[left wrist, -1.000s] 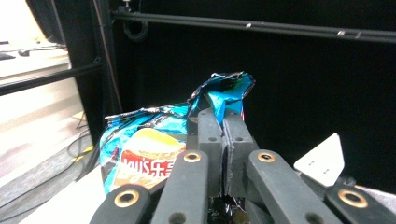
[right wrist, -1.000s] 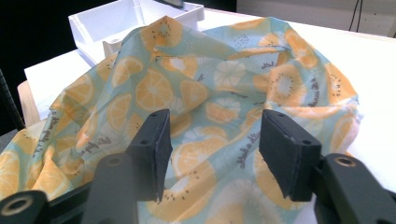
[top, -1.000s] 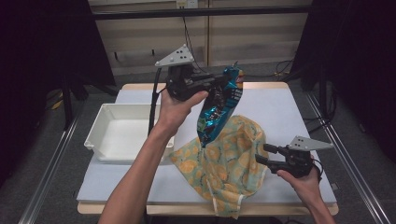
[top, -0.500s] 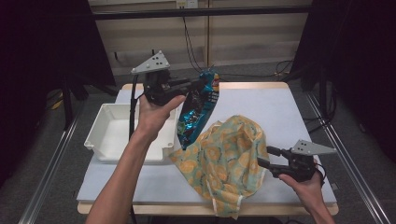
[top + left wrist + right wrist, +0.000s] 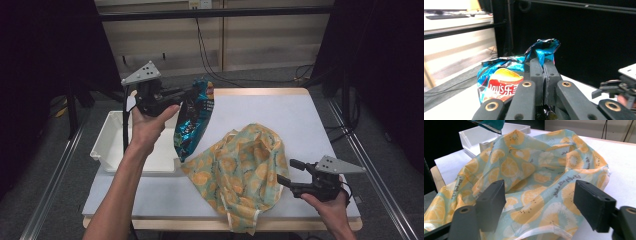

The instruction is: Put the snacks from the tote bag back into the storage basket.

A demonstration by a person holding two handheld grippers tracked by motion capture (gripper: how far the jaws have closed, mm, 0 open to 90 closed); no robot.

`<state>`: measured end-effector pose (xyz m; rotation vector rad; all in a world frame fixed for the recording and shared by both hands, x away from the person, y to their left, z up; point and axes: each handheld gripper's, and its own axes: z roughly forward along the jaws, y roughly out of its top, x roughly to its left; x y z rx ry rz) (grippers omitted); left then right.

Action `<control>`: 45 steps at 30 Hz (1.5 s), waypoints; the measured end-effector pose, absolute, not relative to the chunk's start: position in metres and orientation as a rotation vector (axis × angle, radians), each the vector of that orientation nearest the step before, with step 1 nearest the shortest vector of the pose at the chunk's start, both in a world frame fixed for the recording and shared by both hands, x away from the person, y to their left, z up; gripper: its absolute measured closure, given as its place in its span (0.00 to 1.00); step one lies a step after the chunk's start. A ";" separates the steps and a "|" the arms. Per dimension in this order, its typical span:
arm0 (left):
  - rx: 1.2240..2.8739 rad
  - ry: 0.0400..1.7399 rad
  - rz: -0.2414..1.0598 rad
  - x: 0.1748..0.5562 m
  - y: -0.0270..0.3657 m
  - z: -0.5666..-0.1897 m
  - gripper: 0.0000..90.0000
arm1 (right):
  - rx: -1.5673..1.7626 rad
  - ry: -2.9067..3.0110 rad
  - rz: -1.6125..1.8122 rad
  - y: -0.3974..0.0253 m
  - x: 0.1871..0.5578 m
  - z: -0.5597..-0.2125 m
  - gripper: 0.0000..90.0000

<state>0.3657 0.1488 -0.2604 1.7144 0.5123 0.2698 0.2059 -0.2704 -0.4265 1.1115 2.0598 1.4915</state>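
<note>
A: Where's the chip bag [image 5: 194, 122] now?

B: Left of centre in the high view, hanging from the left gripper [image 5: 187, 95], whose jaws are clamped flat on the bag's crimped top edge. A second ago it hung above the fruit-print cloth bag [image 5: 245, 170]; since then it has swung left and now dangles over the right wall of the white tray [image 5: 107, 145].

A: So it's clear of the cloth?

B: Looks so (its lower tip sits just beside the cloth's upper-left corner). I'd judge the tray is where it goes, so lowering comes next.

A: And the other hand?

B: The right gripper [image 5: 289, 171], lower right, has its jaws spread wide, holding nothing, pointed at the cloth's edge and barely moved.
</note>
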 end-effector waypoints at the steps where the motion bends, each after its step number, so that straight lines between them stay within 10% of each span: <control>1: 1.711 0.520 0.273 0.366 0.152 -0.261 0.98 | 1.111 2.056 1.492 -0.271 0.205 -0.426 0.26; 45: 1.613 0.904 0.480 0.411 0.245 -0.295 0.98 | 1.136 2.022 1.514 -0.276 0.204 -0.435 0.16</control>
